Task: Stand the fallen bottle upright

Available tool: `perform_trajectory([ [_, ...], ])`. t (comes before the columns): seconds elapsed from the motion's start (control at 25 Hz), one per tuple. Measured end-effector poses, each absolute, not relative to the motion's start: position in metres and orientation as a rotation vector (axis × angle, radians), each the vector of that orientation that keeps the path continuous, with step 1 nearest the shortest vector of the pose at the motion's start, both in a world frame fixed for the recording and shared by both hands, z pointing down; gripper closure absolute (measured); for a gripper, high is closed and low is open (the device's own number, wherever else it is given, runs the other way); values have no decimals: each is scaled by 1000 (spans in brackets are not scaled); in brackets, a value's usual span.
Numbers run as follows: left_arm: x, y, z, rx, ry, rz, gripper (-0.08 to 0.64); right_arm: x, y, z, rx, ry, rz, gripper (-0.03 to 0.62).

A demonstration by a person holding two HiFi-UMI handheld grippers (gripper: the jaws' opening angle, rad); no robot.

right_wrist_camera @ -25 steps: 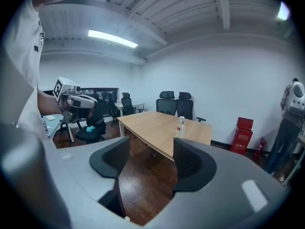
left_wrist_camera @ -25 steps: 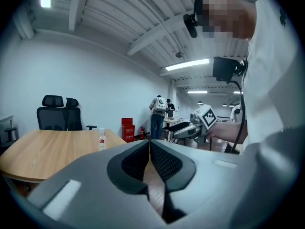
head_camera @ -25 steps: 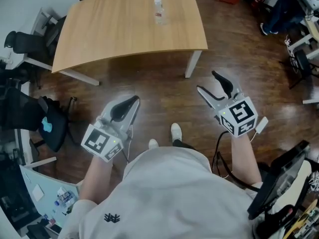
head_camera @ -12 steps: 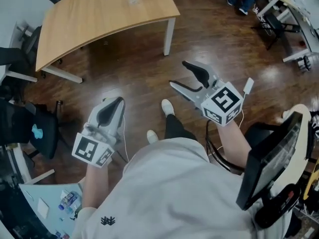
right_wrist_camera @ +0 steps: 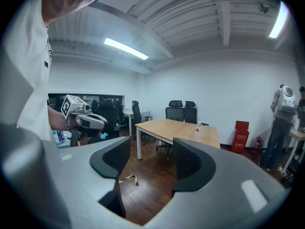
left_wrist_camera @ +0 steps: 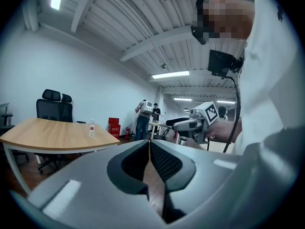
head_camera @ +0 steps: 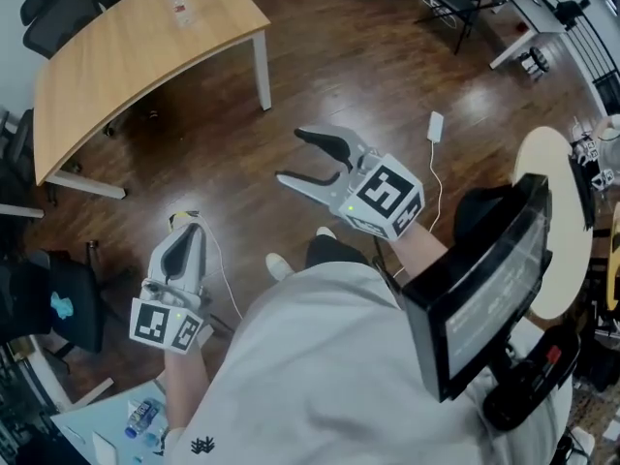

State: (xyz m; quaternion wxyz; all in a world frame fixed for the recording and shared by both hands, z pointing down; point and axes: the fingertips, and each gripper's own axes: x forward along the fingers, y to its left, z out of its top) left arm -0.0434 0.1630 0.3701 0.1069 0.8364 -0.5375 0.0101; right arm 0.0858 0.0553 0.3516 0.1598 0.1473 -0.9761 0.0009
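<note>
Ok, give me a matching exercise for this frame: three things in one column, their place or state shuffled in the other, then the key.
1. bottle
2. left gripper
3. red box

A. standing by the white wall
B. jaws together, nothing between them
C. upright on the wooden table

Pairs: 1-C, 2-B, 3-A.

Lower centre: the left gripper (left_wrist_camera: 149, 144), grey-bodied with black ribbed pads, its jaws closed tip to tip with nothing between them. Left: a curved light-wood table (left_wrist_camera: 43, 135) with a small clear plastic bottle (left_wrist_camera: 91, 128) standing upright near its right end. Behind the table is a black high-backed office chair (left_wrist_camera: 54, 109). Mid-distance: a red crate (left_wrist_camera: 113, 127). Right edge: a person's white shirt (left_wrist_camera: 271, 80).
</note>
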Motion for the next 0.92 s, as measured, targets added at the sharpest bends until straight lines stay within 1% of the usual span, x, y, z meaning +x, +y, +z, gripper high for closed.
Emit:
perform_trajectory([
  [0.32, -8, 159, 370, 2476, -1555, 26, 551, 105, 64, 346, 382, -2791, -22, 314],
  [0.64, 67, 140, 361, 2511, -1499, 42, 551, 170, 54, 351, 402, -2781, 11, 324],
  [0.92, 102, 126, 368, 2468, -1532, 60, 551, 202, 32, 362, 357, -2785, 17, 330],
])
